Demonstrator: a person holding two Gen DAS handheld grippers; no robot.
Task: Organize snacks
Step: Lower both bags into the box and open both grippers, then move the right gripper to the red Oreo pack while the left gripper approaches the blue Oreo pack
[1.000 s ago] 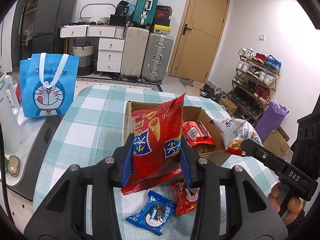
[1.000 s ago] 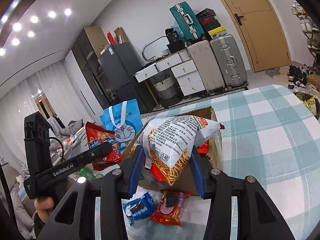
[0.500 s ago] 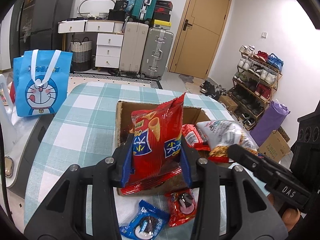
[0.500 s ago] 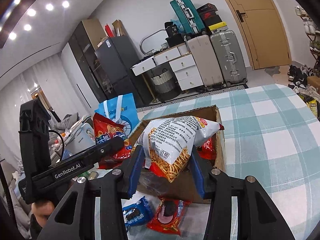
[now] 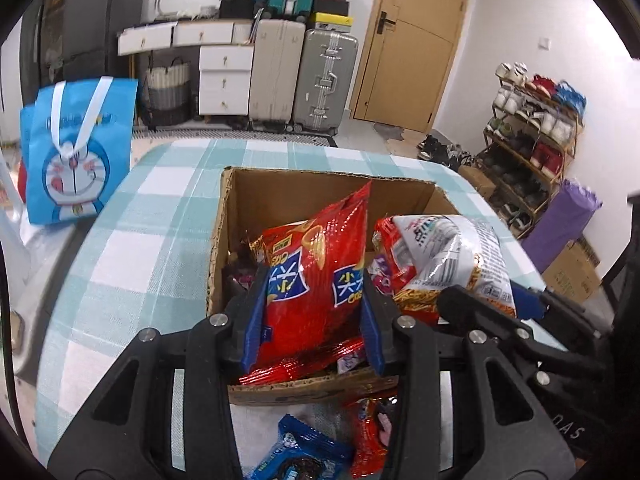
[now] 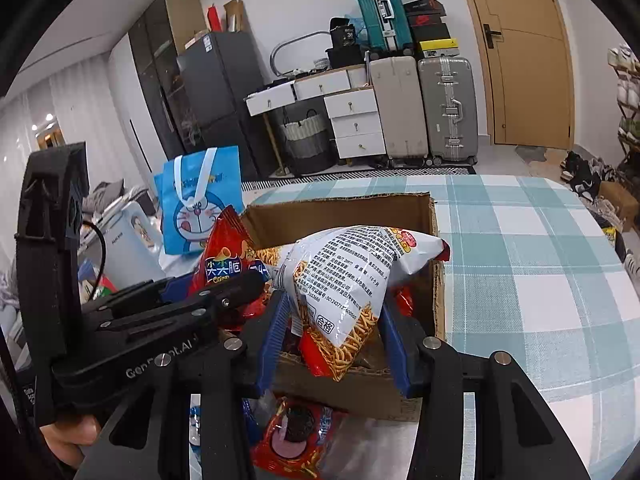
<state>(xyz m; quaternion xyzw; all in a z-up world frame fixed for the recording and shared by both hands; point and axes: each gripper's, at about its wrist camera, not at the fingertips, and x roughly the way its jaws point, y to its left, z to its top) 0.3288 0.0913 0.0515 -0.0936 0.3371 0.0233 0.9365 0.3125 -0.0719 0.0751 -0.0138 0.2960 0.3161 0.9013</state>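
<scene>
An open cardboard box stands on the checked tablecloth with several snack packets inside. My left gripper is shut on a red chip bag, which hangs over the box's left half. The same red chip bag shows at the left of the right wrist view. My right gripper is shut on a white-and-red noodle snack bag, held over the box's right half. In front of the box lie a blue cookie pack and a red cookie pack.
A blue cartoon tote bag stands to the left of the table. Suitcases and white drawers line the far wall beside a door. A shoe rack stands at the right. Checked cloth lies right of the box.
Both grippers have moved forward and lower with their bags, from above the box's near edge to over its inside. The cookie packs have slid toward the bottom of the views.
</scene>
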